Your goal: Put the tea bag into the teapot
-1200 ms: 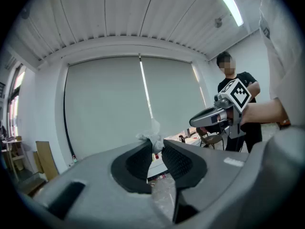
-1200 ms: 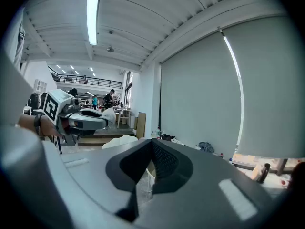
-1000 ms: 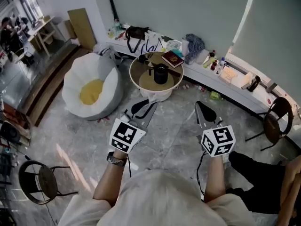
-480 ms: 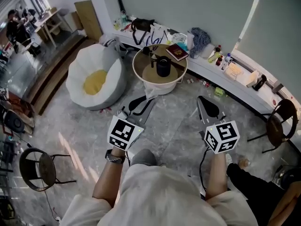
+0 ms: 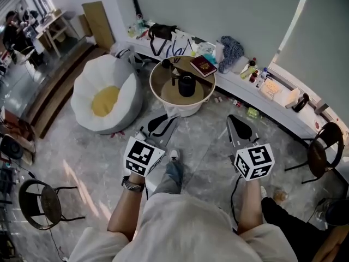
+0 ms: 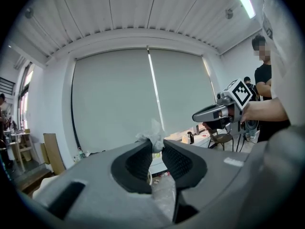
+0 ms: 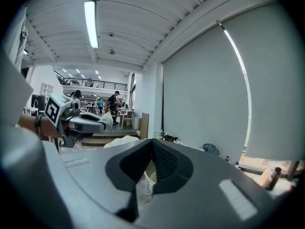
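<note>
Leg (image 5: 168, 176) newly forward — toward teapot (image 5: 186, 85)

Teapot (image 5: 186, 85) black; round bench (image 5: 163, 87) top tan; book (image 5: 203, 66) at teapot's 1 o'clock dark red. Tea bag (image 6: 152, 135) white. Beanbag (image 5: 103, 101) white, yellow centre.

A round counter (image 5: 163, 91) is set on the grey marbled floor (image 5: 207, 146). A red book (image 5: 203, 66) is laid at its far right edge. A white beanbag chair (image 5: 103, 100) with a yellow centre is placed just beside it, to the left. A black bag (image 5: 161, 33), a blue-grey cloth (image 5: 232, 51) and small bottles (image 5: 254, 72) are ranged along the white wall ledge (image 5: 283, 113). A black-framed chair (image 5: 41, 203) is seen at lower left.
</note>
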